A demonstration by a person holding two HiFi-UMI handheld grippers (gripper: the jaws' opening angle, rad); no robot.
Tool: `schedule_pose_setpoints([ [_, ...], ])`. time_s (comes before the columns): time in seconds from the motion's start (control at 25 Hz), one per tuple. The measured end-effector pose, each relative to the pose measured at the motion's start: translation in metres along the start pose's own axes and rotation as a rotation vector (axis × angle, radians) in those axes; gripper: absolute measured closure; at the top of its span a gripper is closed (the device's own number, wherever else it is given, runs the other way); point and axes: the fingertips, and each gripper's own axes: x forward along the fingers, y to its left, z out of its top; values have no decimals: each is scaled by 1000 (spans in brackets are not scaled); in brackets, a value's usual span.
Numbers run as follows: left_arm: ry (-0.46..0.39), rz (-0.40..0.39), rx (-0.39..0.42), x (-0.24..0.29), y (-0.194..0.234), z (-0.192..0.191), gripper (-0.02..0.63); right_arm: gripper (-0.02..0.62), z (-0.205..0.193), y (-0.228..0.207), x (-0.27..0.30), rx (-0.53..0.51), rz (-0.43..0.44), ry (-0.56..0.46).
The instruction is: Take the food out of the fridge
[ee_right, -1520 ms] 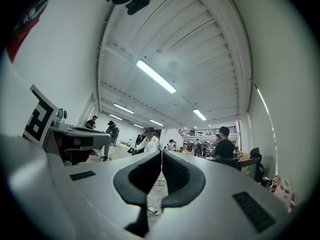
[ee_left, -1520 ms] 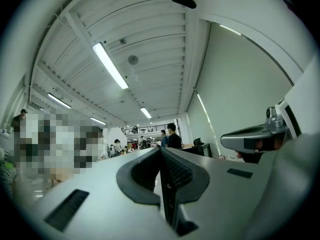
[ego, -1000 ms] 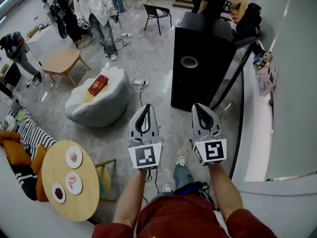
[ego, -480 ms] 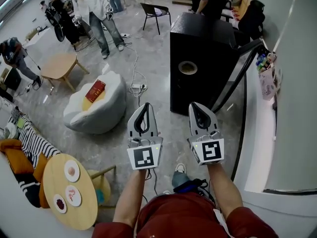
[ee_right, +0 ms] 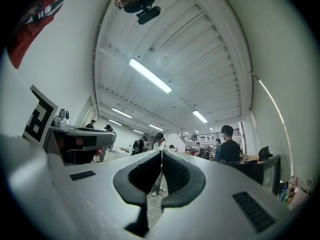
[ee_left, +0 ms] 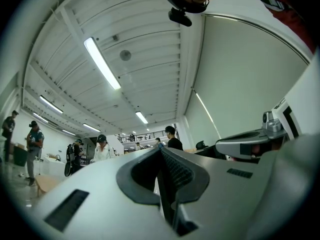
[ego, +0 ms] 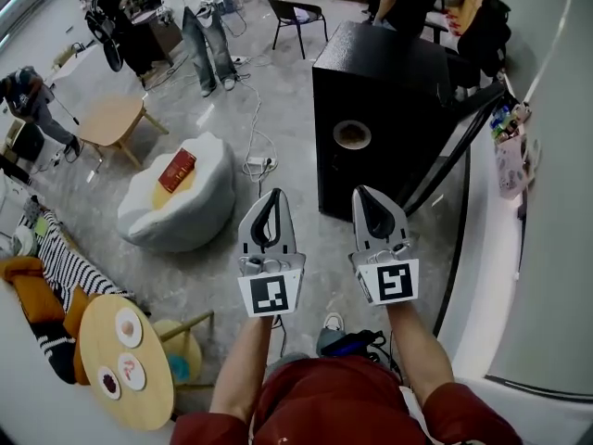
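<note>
**A:** What colours are the two tools?

**B:** The left gripper [ego: 272, 196] and the right gripper [ego: 364, 193] are both pale grey with black pads. Each cube carries a black-and-white square marker.

**A:** And the big cabinet [ego: 389, 109]?

**B:** Black all over, with a pale ring on top. The floor [ego: 278, 91] is grey and faintly marbled.

**A:** What about the left side?

**B:** A whitish-grey beanbag [ego: 199, 221] with a red book [ego: 176, 170]. A light wooden round table [ego: 153, 392] with white plates [ego: 128, 327]. A black-and-white striped cloth [ego: 65, 262] and an orange cushion [ego: 23, 290].

**A:** The person's shirt [ego: 324, 401]?

**B:** Dark red.
</note>
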Motion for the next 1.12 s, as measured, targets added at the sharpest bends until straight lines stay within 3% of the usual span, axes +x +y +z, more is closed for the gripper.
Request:
schedule_pose_setpoints([
  [0.56, 33, 1, -31, 49, 20, -46, 592, 572, -29, -11, 59, 53, -33, -33],
  [1.12, 2, -44, -63, 102, 117, -61, 592, 572, -37, 30, 152, -33, -83, -23],
])
